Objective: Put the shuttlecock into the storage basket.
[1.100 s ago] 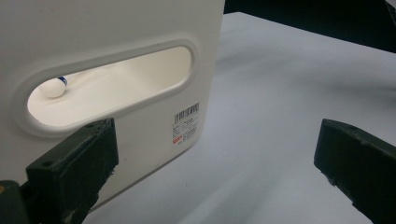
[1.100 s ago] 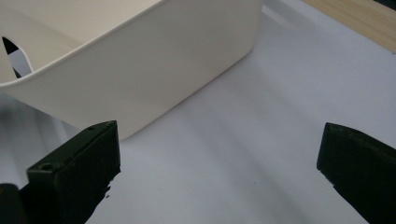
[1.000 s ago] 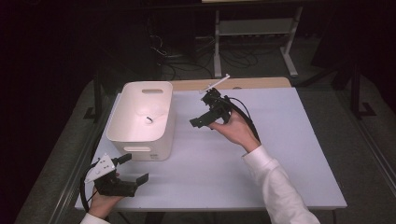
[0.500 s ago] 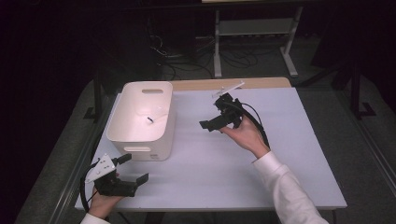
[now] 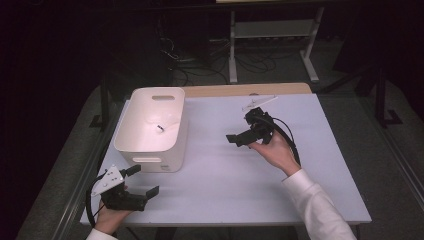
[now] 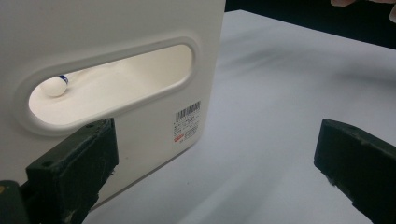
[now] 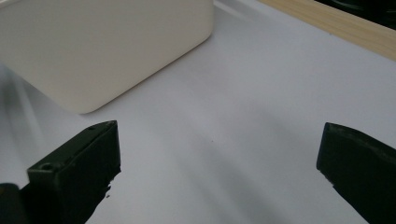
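A white plastic bin [image 5: 150, 150] stands on the left half of the white table [image 5: 225, 190]. A small white piece with a dark band [image 5: 160, 128] lies inside it. The left gripper view shows this piece [image 6: 53, 86] through the handle slot in the bin's wall [image 6: 116, 28]. My left gripper [image 5: 143, 180] is open at the near left corner, just in front of the bin, its jaws wide apart and bare [image 6: 215, 172]. My right gripper [image 5: 242, 129] is held above the table to the right of the bin, open and holding nothing [image 7: 215, 172], with the bin [image 7: 102, 46] ahead of it.
A wooden strip [image 5: 240, 90] runs along the table's far edge. A barcode label [image 6: 187, 121] is stuck on the bin's near wall. Behind the table are dark floor, cables and a white frame [image 5: 270, 30]. A cable loops from the right gripper over the hand.
My right gripper has drawn away from the bin, moving right and toward the person. The left gripper and the piece in the bin have stayed put.
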`<state>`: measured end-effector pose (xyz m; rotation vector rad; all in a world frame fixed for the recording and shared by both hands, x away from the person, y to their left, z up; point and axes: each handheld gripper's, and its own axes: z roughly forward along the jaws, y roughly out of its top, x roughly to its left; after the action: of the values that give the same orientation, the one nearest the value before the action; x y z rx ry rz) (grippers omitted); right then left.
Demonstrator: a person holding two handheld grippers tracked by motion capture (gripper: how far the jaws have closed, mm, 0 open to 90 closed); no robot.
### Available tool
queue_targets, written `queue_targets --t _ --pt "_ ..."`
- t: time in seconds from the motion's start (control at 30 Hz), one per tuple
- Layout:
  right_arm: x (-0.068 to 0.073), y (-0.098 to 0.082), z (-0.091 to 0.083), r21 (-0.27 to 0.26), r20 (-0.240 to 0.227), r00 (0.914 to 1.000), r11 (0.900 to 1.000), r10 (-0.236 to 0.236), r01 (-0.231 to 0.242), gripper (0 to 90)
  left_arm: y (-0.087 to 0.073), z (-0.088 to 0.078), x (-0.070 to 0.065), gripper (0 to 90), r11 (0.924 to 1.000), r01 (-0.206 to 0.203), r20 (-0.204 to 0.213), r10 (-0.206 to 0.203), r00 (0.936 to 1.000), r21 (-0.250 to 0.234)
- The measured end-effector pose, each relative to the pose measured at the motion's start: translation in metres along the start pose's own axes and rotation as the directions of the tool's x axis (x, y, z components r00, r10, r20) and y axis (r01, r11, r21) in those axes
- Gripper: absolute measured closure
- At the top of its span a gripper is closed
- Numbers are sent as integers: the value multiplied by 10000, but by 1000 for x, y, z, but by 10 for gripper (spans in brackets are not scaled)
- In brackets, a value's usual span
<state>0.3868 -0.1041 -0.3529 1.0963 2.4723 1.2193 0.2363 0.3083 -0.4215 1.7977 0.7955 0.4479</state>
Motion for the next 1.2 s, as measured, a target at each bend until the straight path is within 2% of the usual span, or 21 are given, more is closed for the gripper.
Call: queue_targets --t 0.23,0.53,0.8,0.83,1.0,1.03,1.17,1.2 --pt "-5 -14 -4 -209 10 10000 9998 -71 72 0 0 0 0 0 10000 85 -22 -85 10000 -20" --pt "-7 -31 -10 38 -43 10000 10000 -68 68 0 0 0 0 0 10000 38 -13 -38 10000 -20" --pt "-10 -44 -19 -243 -78 10000 9997 -45 44 0 0 0 -2 0 9999 74 13 -74 10000 -93" --pt "-11 -46 -19 -310 -64 9998 9994 -180 178 0 0 0 -2 0 9999 67 13 -67 10000 -88" --pt "-10 -54 -21 -284 1 9999 9995 -168 168 0 0 -1 -2 0 9999 75 25 -75 10000 -128" --pt "-11 -56 -21 -357 71 9996 9990 -282 284 0 0 -1 -2 0 9999 79 22 -79 10000 -117" --pt "-12 -61 -25 -451 91 9998 9988 -170 174 0 0 -1 -3 0 9998 121 36 -120 9999 -131" --pt "-13 -62 -26 -523 101 9998 9985 -153 158 0 0 -2 -2 0 10000 11 25 -11 10000 -22"
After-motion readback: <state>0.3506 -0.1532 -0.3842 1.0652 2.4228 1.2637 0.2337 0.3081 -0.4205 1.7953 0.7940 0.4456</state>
